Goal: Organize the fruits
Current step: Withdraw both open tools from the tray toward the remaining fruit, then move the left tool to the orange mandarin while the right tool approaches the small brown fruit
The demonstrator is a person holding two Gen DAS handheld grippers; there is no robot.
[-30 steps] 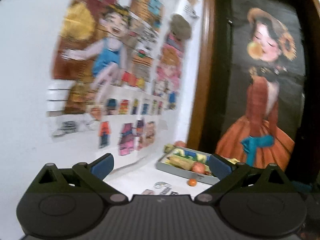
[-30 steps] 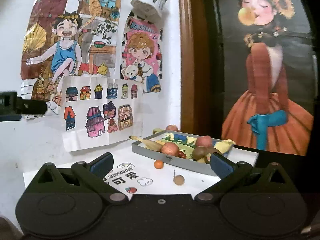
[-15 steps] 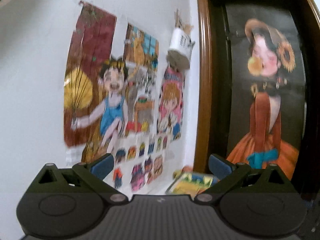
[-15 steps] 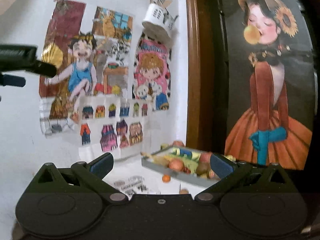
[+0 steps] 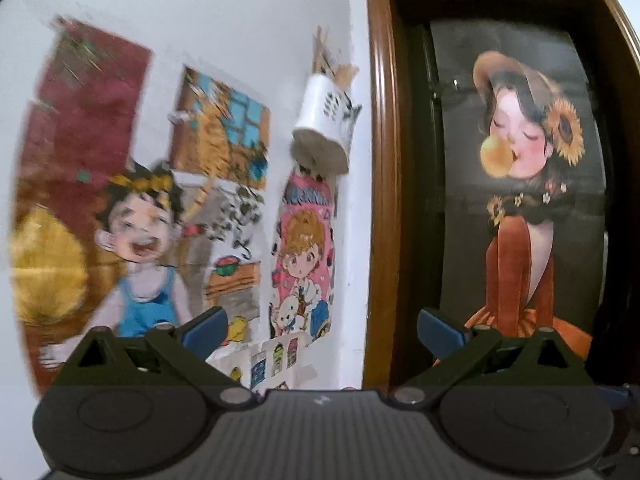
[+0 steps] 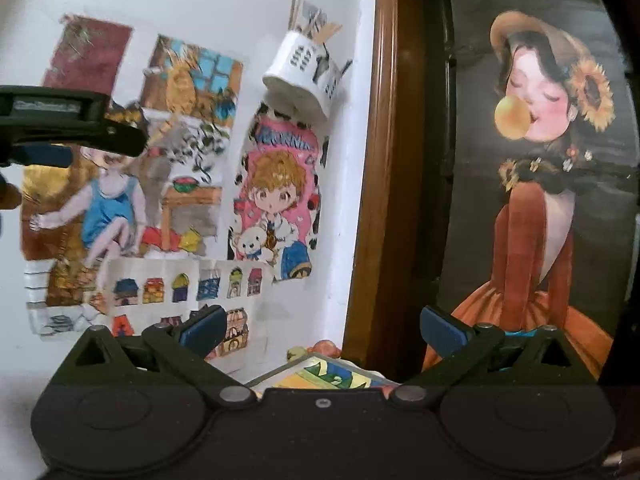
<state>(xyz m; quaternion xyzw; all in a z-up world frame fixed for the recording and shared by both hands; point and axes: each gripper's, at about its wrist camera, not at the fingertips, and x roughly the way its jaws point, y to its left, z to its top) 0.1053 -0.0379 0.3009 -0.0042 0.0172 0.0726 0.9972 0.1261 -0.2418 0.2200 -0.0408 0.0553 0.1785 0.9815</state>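
Left gripper (image 5: 322, 326) raised and aimed at the wall (image 5: 248, 12), blue pads (image 5: 206, 326) spread wide, nothing between them. Right gripper (image 6: 322, 326) likewise wide open and empty, pads (image 6: 202, 326) well apart.

Only wall drawings (image 5: 144, 240) and a door (image 5: 520, 200) ahead in the left wrist view: a laughing child in blue, a cat by a window, a pink picture with a small bear, a row of little houses low down. On the door, a poster (image 5: 524, 208) of a figure in an orange dress blowing a bubble. White cup (image 5: 326, 120) with sticks fixed to the wall near the door frame. No fruit visible in this view.

In the right wrist view, same drawings (image 6: 132, 200), cup (image 6: 308, 72) and poster (image 6: 552, 184). Far corner of a grey tray (image 6: 316, 364) just above the gripper body, between the 2 pads, against the foot of the wall and door frame. Behind the tray's far edge, 2 pieces of fruit (image 6: 326, 347), 1 reddish, 1 greenish, kind not clear. Rest of the tray hidden by the gripper. Left gripper also seen from the side at the left edge (image 6: 68, 120), high up in front of the drawings.
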